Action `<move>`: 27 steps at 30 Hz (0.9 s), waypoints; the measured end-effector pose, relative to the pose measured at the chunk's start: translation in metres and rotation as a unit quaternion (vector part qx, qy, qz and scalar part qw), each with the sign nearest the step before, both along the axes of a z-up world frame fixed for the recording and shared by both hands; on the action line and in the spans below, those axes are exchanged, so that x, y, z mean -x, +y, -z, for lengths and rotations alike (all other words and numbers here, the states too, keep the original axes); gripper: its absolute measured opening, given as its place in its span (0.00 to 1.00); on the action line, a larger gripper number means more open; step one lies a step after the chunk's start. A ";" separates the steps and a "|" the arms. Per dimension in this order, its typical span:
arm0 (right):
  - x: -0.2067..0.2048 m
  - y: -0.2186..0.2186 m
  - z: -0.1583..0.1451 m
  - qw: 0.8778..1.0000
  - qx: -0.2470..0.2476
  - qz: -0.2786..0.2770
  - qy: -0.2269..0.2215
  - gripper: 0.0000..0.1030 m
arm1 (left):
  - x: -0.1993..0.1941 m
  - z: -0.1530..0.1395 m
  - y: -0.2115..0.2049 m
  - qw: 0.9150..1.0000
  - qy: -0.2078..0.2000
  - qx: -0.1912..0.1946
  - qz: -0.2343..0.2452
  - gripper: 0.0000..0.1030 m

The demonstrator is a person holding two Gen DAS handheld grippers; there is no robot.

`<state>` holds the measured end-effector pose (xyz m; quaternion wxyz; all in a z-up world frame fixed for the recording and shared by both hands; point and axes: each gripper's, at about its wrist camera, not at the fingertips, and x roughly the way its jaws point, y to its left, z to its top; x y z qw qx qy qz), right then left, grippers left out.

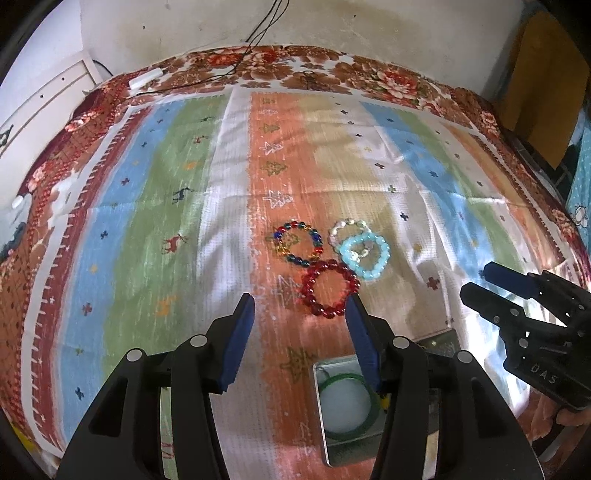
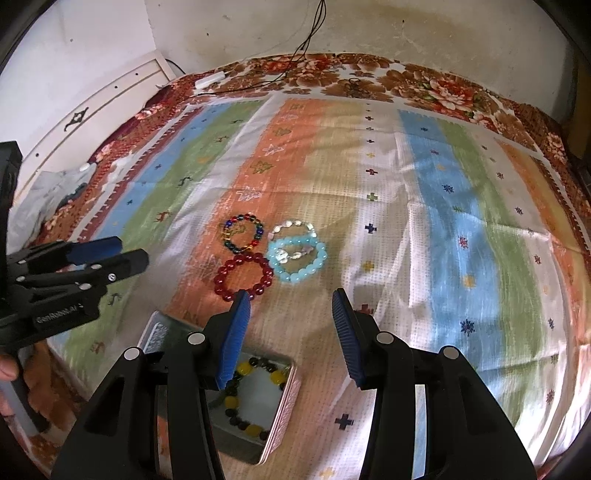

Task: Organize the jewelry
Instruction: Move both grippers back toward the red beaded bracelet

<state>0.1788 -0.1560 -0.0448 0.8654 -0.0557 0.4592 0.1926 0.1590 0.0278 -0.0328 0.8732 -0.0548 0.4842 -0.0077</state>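
Observation:
Several bead bracelets lie together on the striped cloth: a red one [image 1: 330, 288] [image 2: 243, 276], a multicolour one [image 1: 298, 242] [image 2: 243, 232], a light blue one [image 1: 365, 256] [image 2: 297, 260] and a pearl one [image 1: 347, 228] [image 2: 293, 226] partly under the blue. A metal tin [image 1: 345, 398] [image 2: 255, 402] near the front holds a green bangle [image 1: 349, 406] and a yellow-and-black bead bracelet [image 2: 255, 395]. My left gripper [image 1: 301, 308] is open, just short of the red bracelet. My right gripper [image 2: 290, 302] is open, in front of the bracelets.
The cloth [image 1: 166, 206] covers a floral-bordered bed. A white wall and cables [image 1: 258, 29] are at the back, a white adapter [image 1: 146, 77] lies at the far left, and a white panel [image 2: 110, 99] stands on the left.

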 end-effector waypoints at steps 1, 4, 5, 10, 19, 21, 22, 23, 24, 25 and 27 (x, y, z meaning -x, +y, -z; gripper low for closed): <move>-0.002 0.000 0.002 1.000 0.000 0.002 0.002 0.45 | -0.002 0.001 0.001 1.000 0.002 0.000 -0.001 0.50; -0.009 0.000 0.005 1.000 -0.004 0.007 0.009 0.45 | -0.007 0.002 0.004 1.000 0.004 0.000 -0.002 0.50; -0.011 0.000 0.005 1.000 -0.005 0.006 0.008 0.45 | -0.009 0.003 0.004 1.000 0.005 -0.001 -0.001 0.50; -0.018 0.005 0.010 1.000 -0.002 0.002 0.010 0.45 | -0.020 0.010 0.006 1.000 0.015 -0.010 -0.001 0.51; -0.036 0.007 0.019 1.000 0.007 0.007 0.022 0.45 | -0.034 0.019 0.004 0.999 0.025 -0.022 -0.002 0.51; -0.040 0.009 0.022 1.000 0.009 0.006 0.027 0.45 | -0.038 0.021 0.005 0.999 0.029 -0.017 -0.003 0.51; -0.042 0.009 0.024 0.999 0.010 0.007 0.029 0.45 | -0.041 0.023 0.006 0.999 0.031 -0.016 -0.004 0.51; -0.044 0.008 0.024 0.999 0.011 0.009 0.030 0.45 | -0.043 0.024 0.006 0.999 0.032 -0.018 -0.003 0.51; -0.046 0.008 0.025 0.999 0.011 0.011 0.030 0.45 | -0.044 0.025 0.006 0.999 0.033 -0.019 -0.002 0.51; -0.047 0.008 0.025 0.999 0.010 0.012 0.031 0.45 | -0.046 0.026 0.007 0.999 0.034 -0.020 -0.002 0.51; -0.050 0.007 0.026 0.999 0.010 0.014 0.032 0.45 | -0.048 0.028 0.008 0.999 0.036 -0.019 -0.003 0.51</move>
